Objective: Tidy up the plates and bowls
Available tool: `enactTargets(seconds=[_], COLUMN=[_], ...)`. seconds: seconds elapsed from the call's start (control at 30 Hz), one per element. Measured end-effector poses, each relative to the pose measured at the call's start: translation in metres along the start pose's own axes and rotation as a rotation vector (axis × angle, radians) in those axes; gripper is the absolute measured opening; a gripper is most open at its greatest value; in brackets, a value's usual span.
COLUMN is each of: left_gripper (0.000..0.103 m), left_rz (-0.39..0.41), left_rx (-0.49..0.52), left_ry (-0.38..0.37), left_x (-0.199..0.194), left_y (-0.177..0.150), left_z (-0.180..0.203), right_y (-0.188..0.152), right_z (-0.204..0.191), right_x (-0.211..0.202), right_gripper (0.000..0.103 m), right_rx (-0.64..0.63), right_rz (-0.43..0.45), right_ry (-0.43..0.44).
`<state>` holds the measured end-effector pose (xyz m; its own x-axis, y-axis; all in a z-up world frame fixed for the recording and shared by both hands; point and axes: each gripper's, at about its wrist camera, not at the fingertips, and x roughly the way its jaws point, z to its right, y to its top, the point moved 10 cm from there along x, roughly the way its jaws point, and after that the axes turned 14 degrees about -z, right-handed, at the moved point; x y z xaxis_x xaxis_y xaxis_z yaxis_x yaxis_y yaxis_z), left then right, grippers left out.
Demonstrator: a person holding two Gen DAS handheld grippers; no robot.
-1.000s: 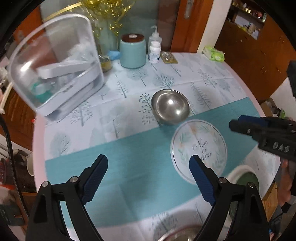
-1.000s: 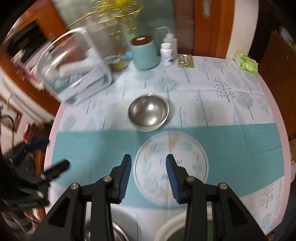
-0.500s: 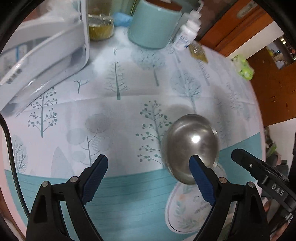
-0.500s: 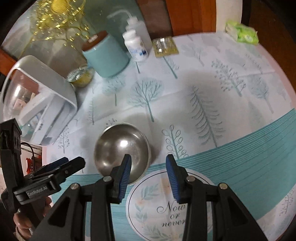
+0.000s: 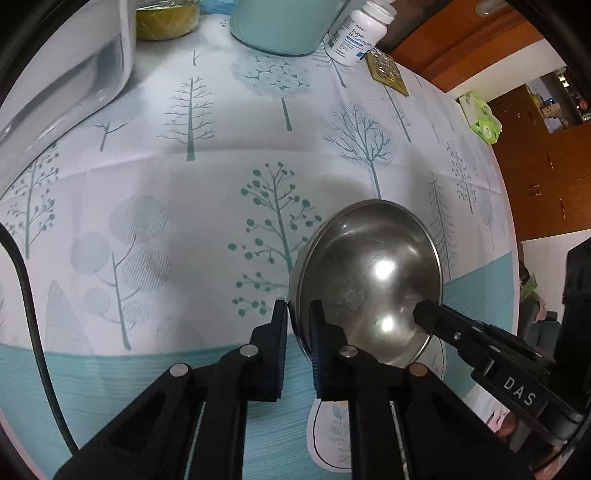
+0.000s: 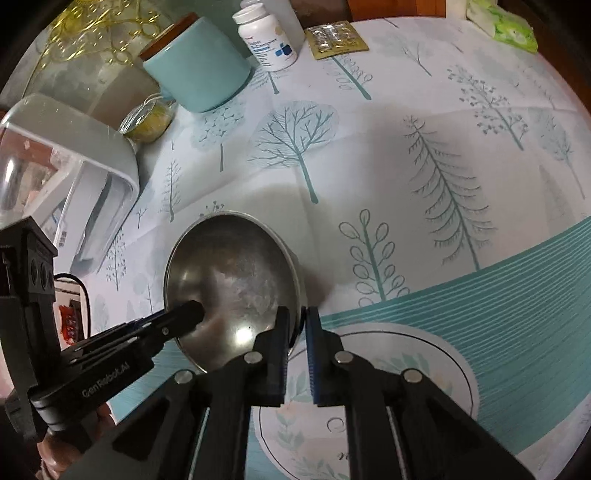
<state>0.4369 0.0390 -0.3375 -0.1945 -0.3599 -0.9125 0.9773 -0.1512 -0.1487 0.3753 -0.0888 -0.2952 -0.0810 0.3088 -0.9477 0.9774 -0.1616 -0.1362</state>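
A steel bowl [image 5: 369, 273] [image 6: 232, 273] stands upright on the tree-print tablecloth, and its near edge overlaps a white plate [image 5: 332, 435] [image 6: 388, 343] with a leaf wreath. My left gripper [image 5: 298, 323] [image 6: 192, 314] points steeply down, its jaws closing onto the bowl's left rim, one pad inside and one outside. My right gripper [image 6: 297, 325] [image 5: 424, 317] is closing the same way on the opposite rim. The rim sits between the pads of both. The bowl is empty.
Behind the bowl stand a teal canister [image 6: 195, 70], a white pill bottle [image 6: 267, 37], a jar of yellow stuff [image 6: 147, 118] and a blister pack [image 6: 336, 38]. A clear plastic container [image 6: 62, 173] stands at the left. A green tissue pack [image 6: 509, 29] lies at the far right edge.
Both grippers came down over the table to the steel bowl. Their jaws, open before, have shut onto opposite sides of its rim.
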Motion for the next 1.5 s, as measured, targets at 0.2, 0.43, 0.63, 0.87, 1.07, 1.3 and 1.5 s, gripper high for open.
enactTargets(seconds=[0.2,0.43,0.63,0.87,1.07,1.3,1.5], left_gripper=[0.010,0.011,0.012,0.013,0.014,0.014,0.015], left_rz=[0.002,0.041,0.076,0.088,0.072,0.050,0.027], left_rx=[0.035,0.088,0.118,0.119,0.075,-0.035,-0.090], left_ry=[-0.021,-0.033,-0.023,-0.010,-0.009,-0.055,-0.045], left_x=[-0.025,-0.083,-0.127,-0.142,-0.109,-0.063,-0.037], left_y=[-0.027,-0.083,-0.157,-0.267,-0.350,-0.401,-0.421], left_z=[0.009,0.023,0.037,0.041,0.025,0.002,-0.016], right_y=[-0.020,-0.063,-0.120,-0.211,-0.287,-0.332,-0.350], right_z=[-0.006,-0.022,-0.039,-0.048,-0.047,-0.042,-0.038], right_x=[-0.023,-0.064,-0.105,-0.122,-0.098,-0.059,-0.027], right_gripper=[0.009,0.009,0.009,0.009,0.009,0.009,0.009], right_rx=[-0.030,-0.096,-0.163,-0.278,-0.352,-0.411,-0.424], right_rz=[0.008,0.032,0.070,0.063,0.006,-0.053,-0.102], right_ry=[0.047,0.094,0.134,0.150,0.161,0.122,0.080])
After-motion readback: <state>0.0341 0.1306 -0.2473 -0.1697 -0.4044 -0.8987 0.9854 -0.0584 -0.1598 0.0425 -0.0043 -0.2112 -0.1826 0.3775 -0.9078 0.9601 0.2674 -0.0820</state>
